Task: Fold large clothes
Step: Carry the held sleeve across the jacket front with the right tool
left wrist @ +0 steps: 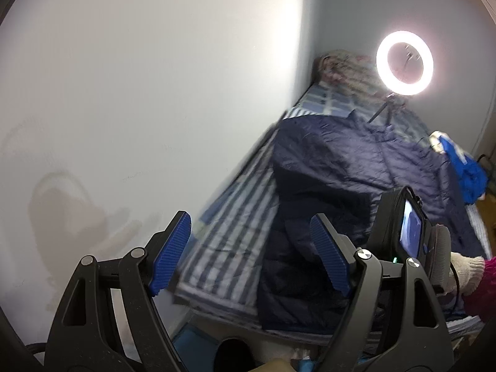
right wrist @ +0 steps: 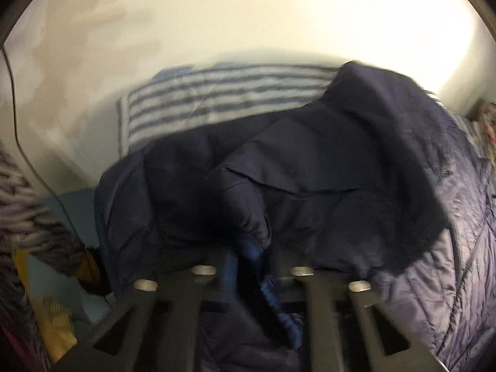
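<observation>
A dark navy quilted jacket (left wrist: pixel 356 167) is lying spread across the bed (left wrist: pixel 235 241), which is covered in a blue-and-white striped sheet and is standing against a white wall (left wrist: pixel 148 93). The left gripper (left wrist: pixel 251 248) is hovering above the near end of the bed with its blue ribbed fingers (left wrist: pixel 170 254) spread wide apart and holding nothing. The right gripper (right wrist: pixel 251 257) is sitting low against the jacket, and its fingers seem to be pinching a fold of the navy fabric between them, though that view is blurred and cloth is covering most of the tips. A lit ring light (left wrist: pixel 404 63) is glowing at the far end of the bed, and a bright blue garment (left wrist: pixel 468 167) is lying at the bed's right edge beside the jacket.
</observation>
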A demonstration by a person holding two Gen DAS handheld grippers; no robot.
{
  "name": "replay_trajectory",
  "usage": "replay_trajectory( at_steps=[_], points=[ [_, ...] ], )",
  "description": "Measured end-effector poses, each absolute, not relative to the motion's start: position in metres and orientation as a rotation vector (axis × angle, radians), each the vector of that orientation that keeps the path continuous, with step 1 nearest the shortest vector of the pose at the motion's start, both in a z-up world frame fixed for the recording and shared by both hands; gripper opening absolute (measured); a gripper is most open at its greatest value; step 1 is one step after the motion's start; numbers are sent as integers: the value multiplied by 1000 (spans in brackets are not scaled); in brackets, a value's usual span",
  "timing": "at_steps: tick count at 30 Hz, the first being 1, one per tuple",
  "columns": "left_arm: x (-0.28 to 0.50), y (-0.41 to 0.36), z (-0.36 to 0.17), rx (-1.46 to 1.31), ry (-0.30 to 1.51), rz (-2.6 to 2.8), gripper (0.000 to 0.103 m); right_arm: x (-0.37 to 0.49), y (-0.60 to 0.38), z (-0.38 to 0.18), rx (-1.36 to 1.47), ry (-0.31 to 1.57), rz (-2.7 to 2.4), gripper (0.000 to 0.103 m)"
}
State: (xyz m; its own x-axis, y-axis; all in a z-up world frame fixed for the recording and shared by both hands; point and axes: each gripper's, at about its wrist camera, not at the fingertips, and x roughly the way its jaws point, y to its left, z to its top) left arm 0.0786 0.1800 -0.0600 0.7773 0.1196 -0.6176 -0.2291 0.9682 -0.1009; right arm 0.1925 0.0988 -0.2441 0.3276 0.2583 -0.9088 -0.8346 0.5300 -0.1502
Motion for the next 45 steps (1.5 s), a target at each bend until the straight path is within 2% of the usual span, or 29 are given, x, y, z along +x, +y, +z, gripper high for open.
replay_trajectory(
  at_steps=[6, 10, 17, 31, 39, 45],
  points=[
    [95, 169, -58, -193, 686, 140, 82, 217, 57, -182, -411, 926, 783, 7],
    [118, 147, -44, -97, 687, 102, 82, 245, 15, -144, -251, 881, 729, 7],
    [169, 123, -27, 9, 668, 34, 82, 298, -54, -117, -82, 831, 592, 6],
    [303, 94, -90, 52, 696, 0, 82, 403, -177, -116, 28, 793, 352, 6],
    [372, 89, -126, 51, 718, -10, 82, 437, -267, -147, 73, 814, 142, 6],
    [423, 72, -131, 64, 712, -38, 82, 453, -306, -166, 111, 843, 73, 6]
  ],
)
